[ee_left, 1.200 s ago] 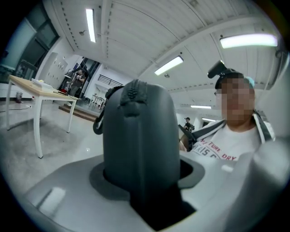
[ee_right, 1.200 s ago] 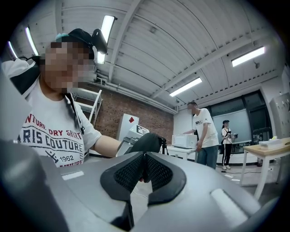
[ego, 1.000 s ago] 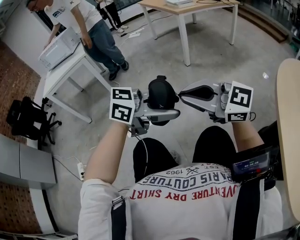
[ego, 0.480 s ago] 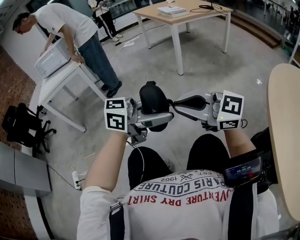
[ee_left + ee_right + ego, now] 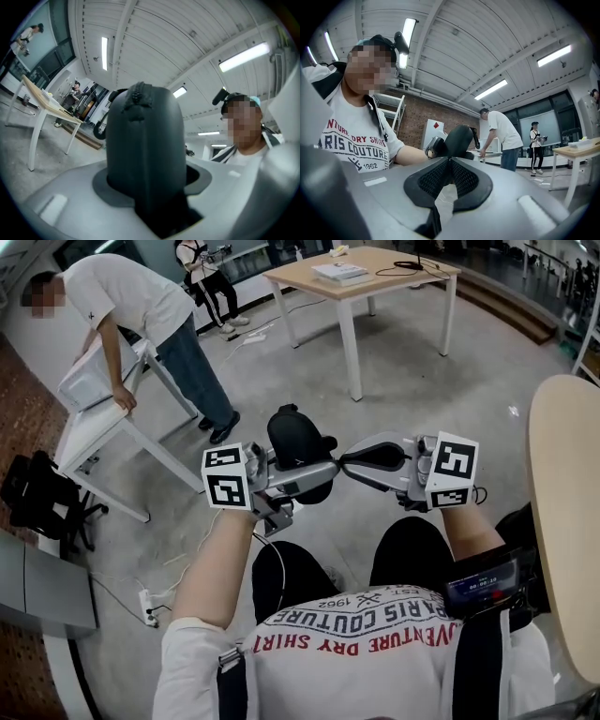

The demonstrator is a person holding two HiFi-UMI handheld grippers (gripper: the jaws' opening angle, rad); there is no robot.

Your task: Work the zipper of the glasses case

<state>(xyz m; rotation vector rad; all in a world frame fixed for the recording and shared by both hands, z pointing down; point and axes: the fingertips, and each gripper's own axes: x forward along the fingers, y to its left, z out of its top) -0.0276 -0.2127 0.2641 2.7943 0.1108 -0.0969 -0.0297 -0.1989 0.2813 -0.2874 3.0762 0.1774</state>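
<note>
Seated, holding both tools out level above the lap, over the grey concrete floor [image 5: 422, 362]. Gripping the black oval hard-shell glasses case [image 5: 295, 439] in the left hand-held gripper [image 5: 321, 472]: clamped on the case's lower part, case upright, in mid-air and clear of any surface. In the left gripper view, looking at the case end-on, with the black zipper [image 5: 137, 93] running over the rounded top; can't tell how far zipped. Holding the right hand-held gripper [image 5: 345, 462] tip-first against the case's right side, jaws together, ribbed black pads [image 5: 464, 180] meeting right at the case edge. Can't tell whether a zipper pull is pinched there, too small. Black wrist-mounted screen [image 5: 489, 579] strapped on the right forearm. Behind: light wood-topped bench with white legs [image 5: 375, 268] carrying a flat stack of papers [image 5: 337, 270]. At left, person in white T-shirt and jeans [image 5: 141, 310] bent over a white bench [image 5: 89, 432]; second person in white top [image 5: 206, 268] farther back. Black office chair [image 5: 42, 493] near the left edge, white power strip [image 5: 148, 594] on the floor beside the left arm. Rounded pale wooden tabletop [image 5: 562, 521] along the right edge.
</note>
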